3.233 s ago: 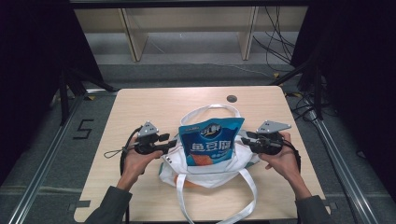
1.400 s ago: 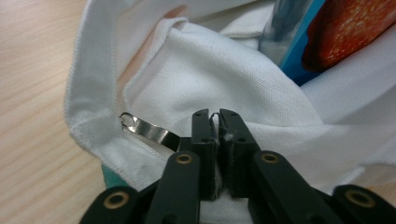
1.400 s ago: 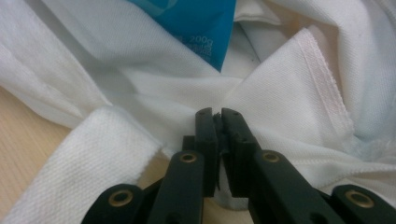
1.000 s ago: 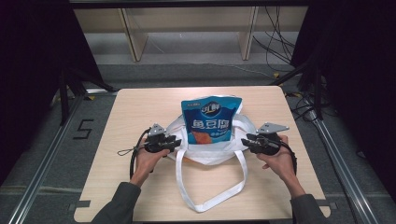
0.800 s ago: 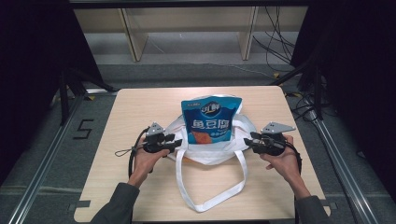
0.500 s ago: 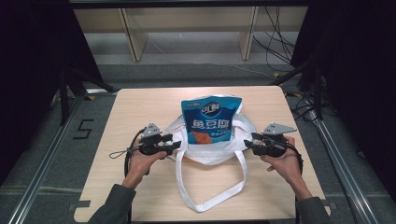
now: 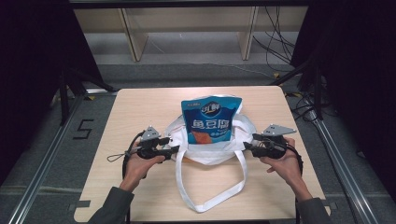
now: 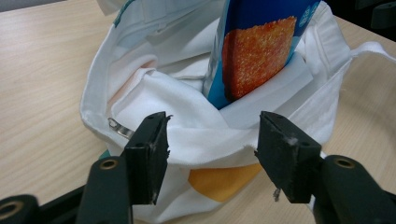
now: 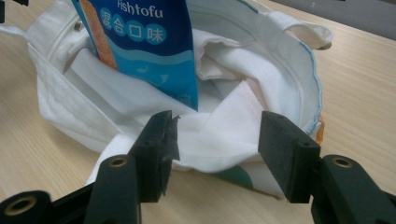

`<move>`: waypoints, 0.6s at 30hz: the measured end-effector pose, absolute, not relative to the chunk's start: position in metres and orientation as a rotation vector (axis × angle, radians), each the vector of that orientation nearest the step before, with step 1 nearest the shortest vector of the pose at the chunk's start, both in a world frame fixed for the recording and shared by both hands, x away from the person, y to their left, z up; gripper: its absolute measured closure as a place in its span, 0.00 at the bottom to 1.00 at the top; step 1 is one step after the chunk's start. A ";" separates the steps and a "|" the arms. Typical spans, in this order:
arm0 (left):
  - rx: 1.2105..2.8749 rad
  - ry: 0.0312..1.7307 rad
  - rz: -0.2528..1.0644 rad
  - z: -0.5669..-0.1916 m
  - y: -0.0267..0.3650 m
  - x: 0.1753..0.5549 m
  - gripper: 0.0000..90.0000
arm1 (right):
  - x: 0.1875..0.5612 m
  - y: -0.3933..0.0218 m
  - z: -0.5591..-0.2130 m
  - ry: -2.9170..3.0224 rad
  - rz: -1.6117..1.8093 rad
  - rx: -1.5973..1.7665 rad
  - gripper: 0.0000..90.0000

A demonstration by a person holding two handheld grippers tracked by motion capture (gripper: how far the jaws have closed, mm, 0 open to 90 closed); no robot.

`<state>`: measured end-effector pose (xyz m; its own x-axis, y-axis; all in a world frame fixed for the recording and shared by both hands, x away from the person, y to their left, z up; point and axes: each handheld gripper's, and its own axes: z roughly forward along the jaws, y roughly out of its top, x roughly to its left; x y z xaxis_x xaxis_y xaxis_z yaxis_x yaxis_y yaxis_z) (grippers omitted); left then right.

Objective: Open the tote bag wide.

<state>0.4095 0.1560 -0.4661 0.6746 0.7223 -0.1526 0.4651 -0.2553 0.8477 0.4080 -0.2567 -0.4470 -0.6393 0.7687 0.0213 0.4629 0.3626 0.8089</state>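
A white cloth tote bag (image 7: 205, 153) sits slumped in the middle of the wooden table (image 7: 140, 105), with a blue snack pouch (image 7: 211, 121) standing upright in it. Its long handles (image 7: 210, 205) trail toward the front edge. My left gripper (image 7: 176, 149) is at the bag's left side and my right gripper (image 7: 244, 146) at its right side. Both sets of jaws have just been opening. In the left gripper view the gripper (image 8: 212, 149) stands open with the bag's folded rim (image 8: 154, 93) lying loose between the jaws, below the pouch (image 8: 261, 51). The right gripper (image 9: 217, 144) is likewise open around a fold of the bag (image 9: 261, 70), near the pouch (image 9: 149, 42).
Bare tabletop lies on both sides of the bag and behind it. Wooden shelf legs (image 7: 133, 37) stand on the floor beyond the table, cables (image 7: 280, 42) hang at the back right, and metal rails (image 7: 51, 154) run along both sides.
Since the oldest frame the bag with the pouch has been set down farther back, its handles left lying toward the front edge. Over the last second both grippers have let go of the bag's rim.
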 end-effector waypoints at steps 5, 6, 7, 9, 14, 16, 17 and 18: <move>1.907 0.932 0.331 -0.468 0.156 0.404 0.43 | 0.408 -0.257 -0.448 2.263 1.175 1.049 0.47; 1.918 0.922 0.331 -0.468 0.157 0.403 0.42 | 0.409 -0.257 -0.448 2.260 1.173 1.030 0.47; 1.915 0.922 0.326 -0.469 0.157 0.402 0.41 | 0.408 -0.256 -0.448 2.265 1.177 1.044 0.47; 1.904 0.942 0.311 -0.471 0.157 0.399 0.40 | 0.406 -0.255 -0.449 2.268 1.186 1.068 0.46; 1.920 0.929 0.306 -0.470 0.156 0.390 0.38 | 0.402 -0.253 -0.450 2.276 1.181 1.061 0.45; 1.917 0.919 0.308 -0.468 0.157 0.386 0.37 | 0.402 -0.254 -0.450 2.283 1.180 1.044 0.45; 1.921 0.917 0.309 -0.467 0.157 0.384 0.37 | 0.401 -0.254 -0.449 2.290 1.176 1.047 0.45; 1.916 0.912 0.310 -0.466 0.158 0.382 0.37 | 0.400 -0.253 -0.448 2.278 1.188 1.047 0.45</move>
<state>0.3821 0.1576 -0.4665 0.6885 0.7078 -0.1579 0.4649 -0.2637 0.8452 0.4002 -0.2534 -0.4483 -0.6582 0.7526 0.0178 0.4453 0.3702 0.8153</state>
